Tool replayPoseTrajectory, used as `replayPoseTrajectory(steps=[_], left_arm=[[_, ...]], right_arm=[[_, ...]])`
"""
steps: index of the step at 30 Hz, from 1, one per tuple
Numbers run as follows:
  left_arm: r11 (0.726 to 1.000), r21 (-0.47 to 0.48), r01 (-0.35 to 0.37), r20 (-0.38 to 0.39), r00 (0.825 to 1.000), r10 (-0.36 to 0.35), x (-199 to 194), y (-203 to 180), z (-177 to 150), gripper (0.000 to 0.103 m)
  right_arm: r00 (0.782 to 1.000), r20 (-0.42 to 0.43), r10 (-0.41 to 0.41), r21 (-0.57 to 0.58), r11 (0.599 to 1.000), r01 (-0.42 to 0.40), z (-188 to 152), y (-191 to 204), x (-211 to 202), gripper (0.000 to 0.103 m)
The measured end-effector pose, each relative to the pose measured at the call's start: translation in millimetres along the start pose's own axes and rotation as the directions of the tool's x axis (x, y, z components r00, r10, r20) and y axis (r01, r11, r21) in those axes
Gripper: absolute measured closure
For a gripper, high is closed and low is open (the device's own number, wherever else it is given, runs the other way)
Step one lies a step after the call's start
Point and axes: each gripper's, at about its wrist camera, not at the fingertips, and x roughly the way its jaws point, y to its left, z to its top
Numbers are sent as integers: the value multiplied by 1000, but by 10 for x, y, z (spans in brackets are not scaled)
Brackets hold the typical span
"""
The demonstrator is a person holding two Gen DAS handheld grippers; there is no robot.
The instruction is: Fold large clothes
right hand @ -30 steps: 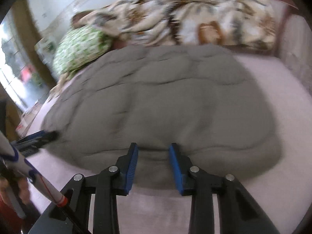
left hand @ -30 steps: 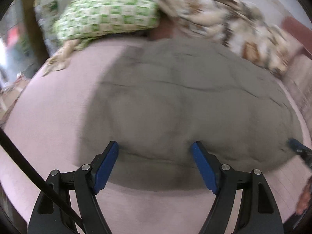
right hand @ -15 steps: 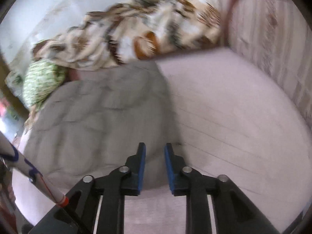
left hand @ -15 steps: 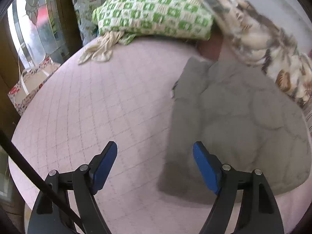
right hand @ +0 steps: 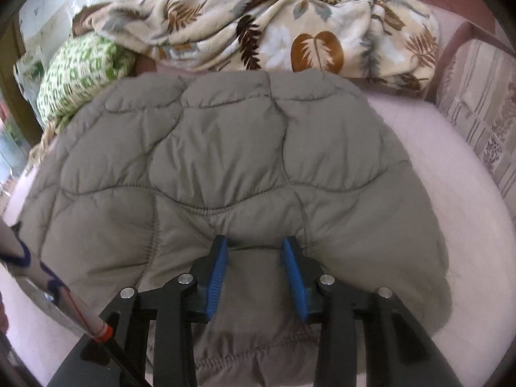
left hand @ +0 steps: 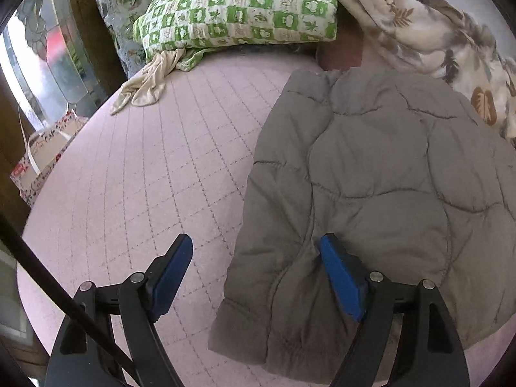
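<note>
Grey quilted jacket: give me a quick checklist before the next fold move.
1. Grey quilted jacket lies flat on the pink bed: ok.
2. Left tongs open, straddling the jacket's left edge: ok.
3. Right tongs over the near hem, jaws opening, fabric between them, not pinched: not ok for lifting.
4. Bare bed left of the jacket for folding: ok.
5. Leaf-print blanket at the jacket's far edge; touching or apart: cannot tell.
6. Sleeves tucked: cannot tell.

bedroom at home; bed (left hand: 135, 174), pillow (left hand: 238, 9), blanket (right hand: 290, 22)
</note>
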Motion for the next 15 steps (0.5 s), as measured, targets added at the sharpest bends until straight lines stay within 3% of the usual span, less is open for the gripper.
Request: replayPoseTrajectory(steps=[3, 5, 8, 15], left_arm=[[999, -24, 21, 12, 1000, -21, -114, 47, 25, 22], [997, -49, 52, 25, 998, -51, -188, 79, 12, 22], [999, -23, 29, 24, 999, -29, -162, 13, -16, 22], [1000, -11, 17, 18, 1000, -17, -125, -39, -25, 22]], right_arm=[[1000, 2, -27, -37, 999, 27, 78, 49, -103, 62], [998, 56, 5, -33, 999, -3, 107, 70, -294, 62], [995, 97, 37, -35, 999, -34, 117, 166, -426, 58], [1000, 17, 0, -68, 998, 1, 117, 424, 15, 53]])
